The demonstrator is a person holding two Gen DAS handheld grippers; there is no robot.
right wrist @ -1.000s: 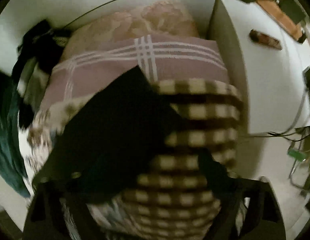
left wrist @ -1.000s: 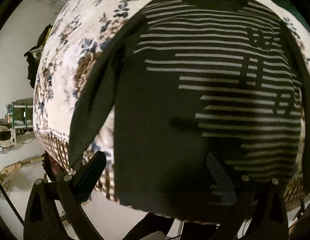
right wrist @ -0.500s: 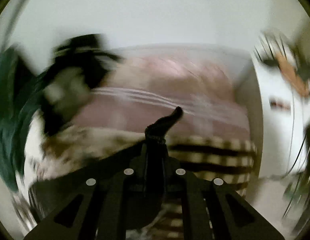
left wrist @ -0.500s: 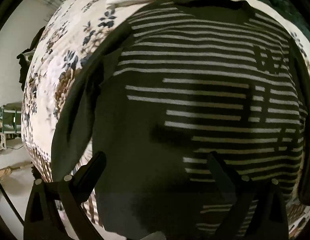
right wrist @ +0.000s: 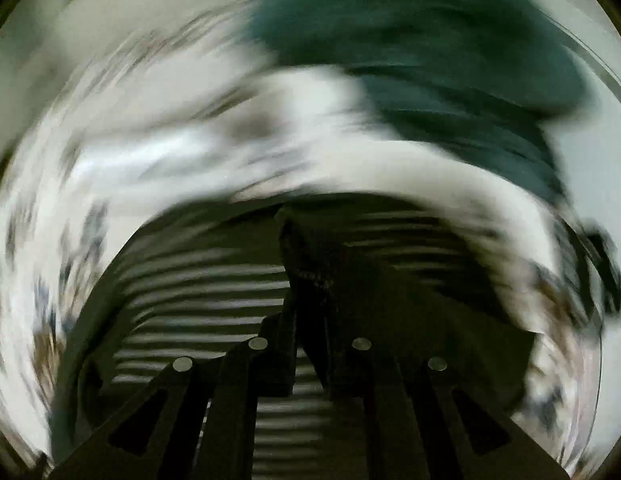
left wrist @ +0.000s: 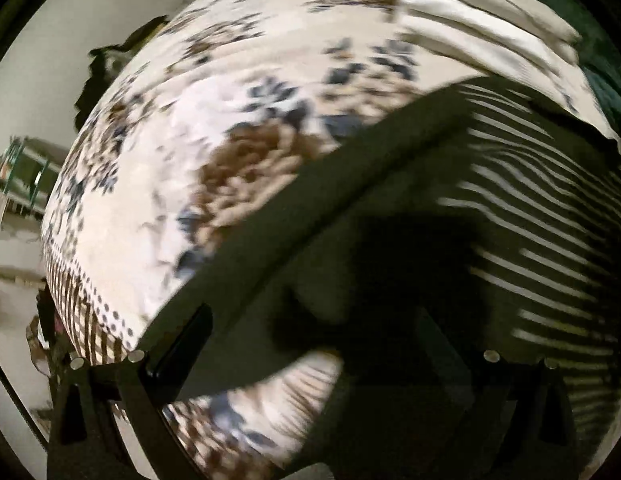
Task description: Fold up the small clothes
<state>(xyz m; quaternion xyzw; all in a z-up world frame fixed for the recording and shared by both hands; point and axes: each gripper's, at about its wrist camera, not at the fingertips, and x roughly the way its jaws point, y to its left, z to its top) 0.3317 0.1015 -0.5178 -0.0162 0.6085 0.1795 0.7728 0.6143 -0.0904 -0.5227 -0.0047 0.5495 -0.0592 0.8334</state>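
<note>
Sweater point(left wrist: 410, 216): dark, white stripes, flat on flowery bedspread point(left wrist: 214, 128)
Left gripper point(left wrist: 314, 340): jaws wide apart over sleeve
Right gripper point(right wrist: 310, 320): pinching dark cloth
Change: right jaws were apart before

Dark white-striped sweater point(left wrist: 390, 240), spread flat, apparently one sleeve lifted

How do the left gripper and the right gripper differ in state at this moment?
The left gripper has its jaws wide apart, while the right gripper has its jaws closed. The left gripper holds nothing above the striped sweater; the right gripper pinches a dark fold of that sweater. Both point at the same sweater on the flowered bedspread.
</note>
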